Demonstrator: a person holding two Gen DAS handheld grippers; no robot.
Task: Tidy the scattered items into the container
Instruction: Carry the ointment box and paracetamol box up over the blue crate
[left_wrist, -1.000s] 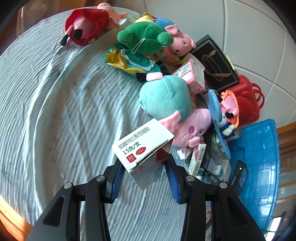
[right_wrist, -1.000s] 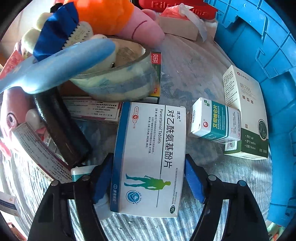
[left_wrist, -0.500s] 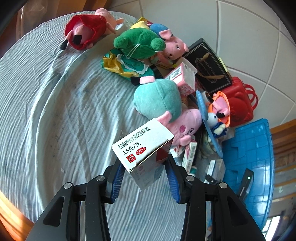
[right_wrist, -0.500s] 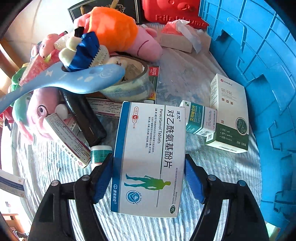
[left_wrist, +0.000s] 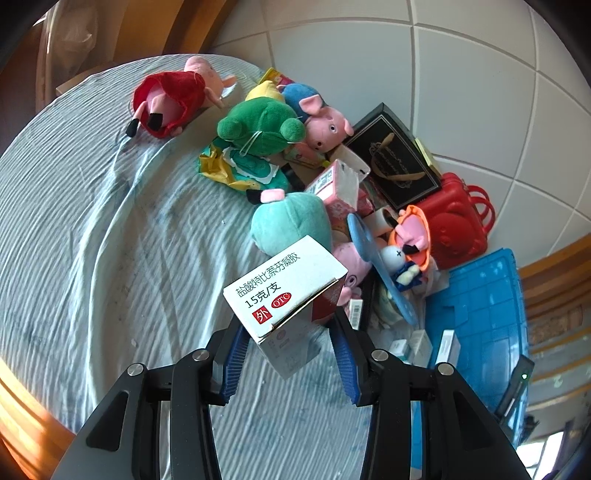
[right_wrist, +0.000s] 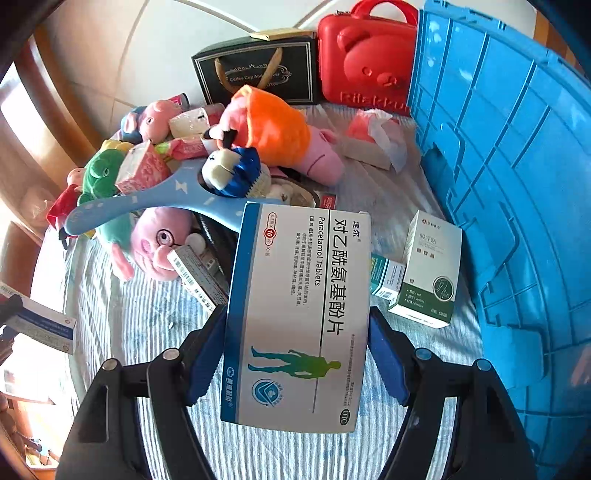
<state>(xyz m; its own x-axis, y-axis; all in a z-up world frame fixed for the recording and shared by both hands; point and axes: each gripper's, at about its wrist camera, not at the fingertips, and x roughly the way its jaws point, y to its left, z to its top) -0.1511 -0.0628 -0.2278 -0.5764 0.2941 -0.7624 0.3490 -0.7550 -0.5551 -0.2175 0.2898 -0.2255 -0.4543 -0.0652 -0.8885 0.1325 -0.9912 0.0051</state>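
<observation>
My left gripper (left_wrist: 288, 343) is shut on a small white ointment box (left_wrist: 286, 291) and holds it above the striped cloth. My right gripper (right_wrist: 295, 350) is shut on a flat white-and-blue paracetamol box (right_wrist: 299, 314), lifted above the cloth. The blue plastic crate (right_wrist: 517, 184) stands at the right in the right wrist view and shows at the right in the left wrist view (left_wrist: 484, 317). Plush toys and boxes lie in a pile: a teal plush (left_wrist: 291, 221), a green frog plush (left_wrist: 258, 125), an orange-and-pink plush (right_wrist: 280, 129).
Two green-and-white medicine boxes (right_wrist: 428, 269) lie on the cloth beside the crate. A red bear case (right_wrist: 362, 62) and a black gift box (right_wrist: 258, 74) stand against the tiled wall. A red-dressed pig plush (left_wrist: 173, 96) lies apart at the far left.
Both grippers have risen and pulled back with their boxes still held. The pile and the crate look smaller and more of them is in view.
</observation>
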